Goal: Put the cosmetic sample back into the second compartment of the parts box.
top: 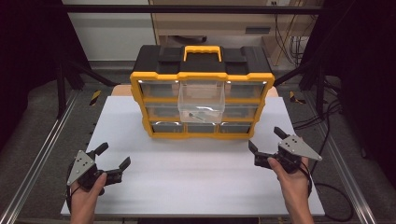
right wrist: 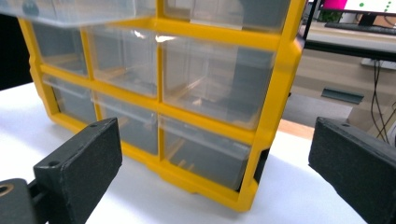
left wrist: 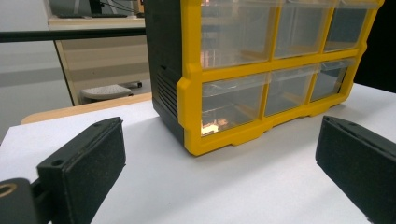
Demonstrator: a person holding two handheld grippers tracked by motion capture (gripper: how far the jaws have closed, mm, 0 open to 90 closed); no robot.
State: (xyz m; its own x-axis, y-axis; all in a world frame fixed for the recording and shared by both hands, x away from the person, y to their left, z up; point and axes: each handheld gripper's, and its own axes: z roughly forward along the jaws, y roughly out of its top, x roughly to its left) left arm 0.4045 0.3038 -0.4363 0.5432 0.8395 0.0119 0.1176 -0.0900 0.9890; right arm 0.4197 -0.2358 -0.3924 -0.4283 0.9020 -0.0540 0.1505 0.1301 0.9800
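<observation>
Left claw (top: 113, 157): hand-held, nearest the camera at the lower left of the white surface (top: 187, 186), jaws spread wide and gripping nothing. In the left gripper view its two black padded jaws frame the cabinet's left front corner, which stands ahead and apart from them.

Parts organiser cabinet (top: 201, 88): ahead of both claws and between them, upright at the far middle of the surface. Yellow frame, black shell, yellow carry handle (top: 201, 50) on top, three rows of three clear drawers. Judged rigid and fairly bulky; weight likely modest given that the drawers look mostly bare. Smooth plastic, probably slippery on the faces; the top handle is the sound hold for lifting the whole unit.

Open centre drawer (top: 201, 100): top row, middle column, pulled well out toward the claws and overhanging the rows below. Clear thin-walled plastic, judged light, stiff but liable to crack or flex if squeezed hard. A small slender item (top: 200, 112) lies on its floor; what it is cannot be told. Best hold judged to be the front lip or front wall, pinched gently, or a flat push on the front face to slide it home. Tilting would shift the loose item.

Right claw (top: 266, 141): hand-held, at the lower right, jaws likewise released and bare. The right gripper view looks on the cabinet's right front corner (right wrist: 266, 140), near but not touching.
</observation>
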